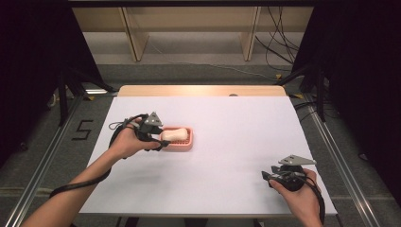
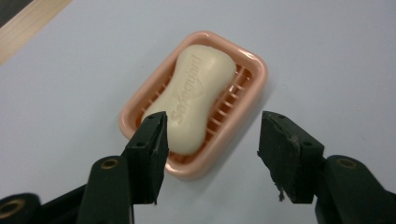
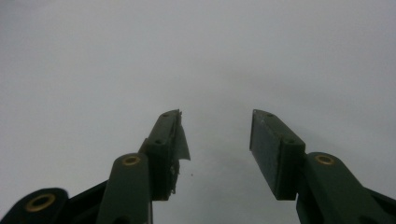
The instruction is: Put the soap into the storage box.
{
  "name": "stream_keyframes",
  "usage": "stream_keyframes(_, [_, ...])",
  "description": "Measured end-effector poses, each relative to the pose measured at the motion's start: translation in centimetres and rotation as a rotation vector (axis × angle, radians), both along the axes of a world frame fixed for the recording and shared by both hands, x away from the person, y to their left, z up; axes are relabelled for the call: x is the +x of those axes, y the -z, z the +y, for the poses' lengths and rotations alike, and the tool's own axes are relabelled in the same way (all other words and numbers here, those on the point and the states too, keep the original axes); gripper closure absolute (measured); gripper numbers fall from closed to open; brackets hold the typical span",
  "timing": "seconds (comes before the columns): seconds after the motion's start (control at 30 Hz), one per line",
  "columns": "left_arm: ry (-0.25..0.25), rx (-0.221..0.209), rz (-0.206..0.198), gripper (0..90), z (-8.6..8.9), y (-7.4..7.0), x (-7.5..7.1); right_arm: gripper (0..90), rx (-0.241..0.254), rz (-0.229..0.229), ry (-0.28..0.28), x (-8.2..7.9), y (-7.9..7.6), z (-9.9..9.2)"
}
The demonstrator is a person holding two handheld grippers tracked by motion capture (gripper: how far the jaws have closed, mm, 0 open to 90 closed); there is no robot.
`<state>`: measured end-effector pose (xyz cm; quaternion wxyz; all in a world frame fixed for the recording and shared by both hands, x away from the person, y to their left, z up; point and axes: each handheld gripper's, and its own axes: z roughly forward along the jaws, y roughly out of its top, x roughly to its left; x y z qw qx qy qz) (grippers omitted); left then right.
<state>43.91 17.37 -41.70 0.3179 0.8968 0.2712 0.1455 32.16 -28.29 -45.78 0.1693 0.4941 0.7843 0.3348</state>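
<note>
A cream bar of soap (image 1: 173, 135) lies in a pink slatted soap dish (image 1: 189, 142) on the left half of the white table. In the left gripper view the soap (image 2: 198, 88) rests lengthwise in the dish (image 2: 256, 86), with embossed lettering on its top. My left gripper (image 1: 161, 142) sits just left of the dish; its jaws (image 2: 213, 117) stand apart, clear of the soap's near end, with nothing pressed between them. My right gripper (image 1: 265, 176) is held near the table's front right, jaws (image 3: 215, 114) open over bare white surface.
The white table top (image 1: 236, 118) has a wooden strip along its far edge (image 1: 203, 90). Beyond it stand wooden frame legs and loose cables on the floor. Dark curtains and metal rails flank both sides.
</note>
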Motion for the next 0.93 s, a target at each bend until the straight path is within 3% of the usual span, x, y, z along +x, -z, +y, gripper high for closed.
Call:
stream_keyframes(0.07, [-0.004, -0.015, -0.001, 41.8, 0.6, 0.5, -1.1, 53.7, -0.001, 0.000, 0.001, 0.0, 0.0, 0.0])
stream_keyframes(0.13, [-0.006, -0.003, -0.002, 41.6, 1.4, 0.8, -2.0, 53.7, -0.003, 0.000, 0.000, 0.0, 0.0, 0.0])
stream_keyframes(0.27, [-0.047, -0.021, 0.014, 41.2, 2.8, 2.0, -3.8, 53.6, 0.013, -0.004, 0.010, -0.1, 0.1, 0.3])
stream_keyframes(0.3, [-0.065, -0.015, -0.003, 41.2, 3.3, 2.4, -4.3, 53.6, -0.001, -0.013, 0.000, 0.0, 0.1, 0.2])
stream_keyframes(0.33, [-0.071, -0.019, 0.006, 41.1, 3.5, 2.7, -4.6, 53.6, 0.010, 0.002, -0.001, 0.0, 0.0, 0.2])
stream_keyframes(0.37, [-0.089, -0.018, 0.021, 40.9, 4.0, 3.3, -5.2, 53.6, -0.008, -0.024, -0.014, 0.1, 0.2, 0.0])
stream_keyframes(0.47, [-0.109, -0.010, 0.048, 39.8, 4.7, 4.3, -6.1, 53.6, -0.010, -0.020, -0.012, 0.1, 0.2, 0.0])
stream_keyframes(0.5, [-0.121, -0.012, 0.054, 39.8, 4.8, 4.6, -6.4, 53.6, 0.008, 0.013, 0.010, -0.1, 0.1, 0.2])
stream_keyframes(0.53, [-0.131, -0.014, 0.069, 39.7, 5.0, 5.0, -6.8, 53.6, -0.002, -0.010, -0.006, 0.1, 0.2, 0.2])
stream_keyframes(0.57, [-0.119, 0.008, 0.092, 39.7, 5.3, 5.0, -7.0, 53.6, -0.008, -0.003, -0.010, 0.0, 0.1, 0.2])
stream_keyframes(0.63, [-0.131, -0.006, 0.102, 39.5, 5.6, 5.5, -7.6, 53.5, -0.019, -0.019, -0.025, 0.0, 0.1, 0.1])
stream_keyframes(0.7, [-0.146, -0.007, 0.107, 39.4, 5.8, 5.8, -8.1, 53.6, -0.003, 0.006, -0.005, -0.1, 0.0, 0.2])
stream_keyframes(0.83, [-0.165, -0.001, 0.100, 39.0, 6.0, 5.7, -8.8, 53.5, 0.003, -0.004, -0.016, -0.2, 0.0, 0.1])
stream_keyframes(0.87, [-0.185, -0.030, 0.063, 38.9, 5.8, 6.0, -9.2, 53.5, -0.004, -0.001, -0.018, -0.2, 0.0, 0.1])
stream_keyframes(0.93, [-0.190, -0.037, 0.060, 38.8, 5.7, 6.0, -9.5, 53.4, -0.009, -0.019, -0.033, -0.2, 0.1, 0.0])
